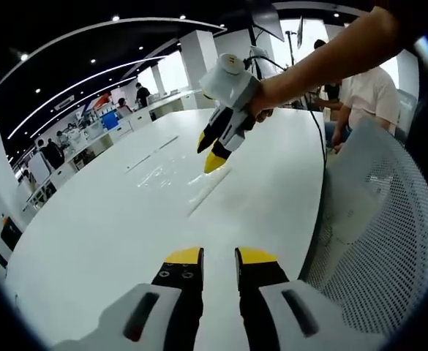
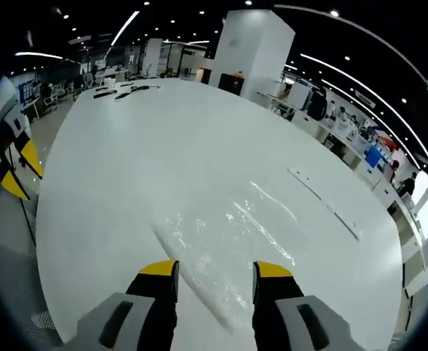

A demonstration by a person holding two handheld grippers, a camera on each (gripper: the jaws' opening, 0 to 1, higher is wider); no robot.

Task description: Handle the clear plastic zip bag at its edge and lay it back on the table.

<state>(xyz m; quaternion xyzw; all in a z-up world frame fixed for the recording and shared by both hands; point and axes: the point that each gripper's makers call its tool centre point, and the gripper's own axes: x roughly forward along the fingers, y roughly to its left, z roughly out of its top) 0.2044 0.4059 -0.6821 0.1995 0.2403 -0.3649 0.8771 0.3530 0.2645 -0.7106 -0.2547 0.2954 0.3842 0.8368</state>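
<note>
The clear plastic zip bag lies flat on the white table, and everything else is best placed against it. In the right gripper view the right gripper hangs over the bag's near edge, its yellow-tipped jaws parted with the edge of the film showing between them and nothing pinched; whether the tips touch the plastic cannot be told. In the left gripper view that same gripper comes in from above on a person's bare forearm, its tips down at the end of the bag, which shows there as a faint glossy patch on the tabletop. The left gripper is well short of the bag, over bare table, its jaws a little apart and holding nothing. A white mesh chair back stands beside the table, on the far side of the left gripper from the bag, and people sit or stand at desks well beyond it. By my reading the step in hand is at the bag's edge: either the grasp is about to be made or the bag is already laid down and let go, and the pictures do not settle which. If it is the grasp, the next move calls for the right jaws to come down astride the thin edge and close on the film alone, low enough to catch it and not skid over the slick tabletop.
</note>
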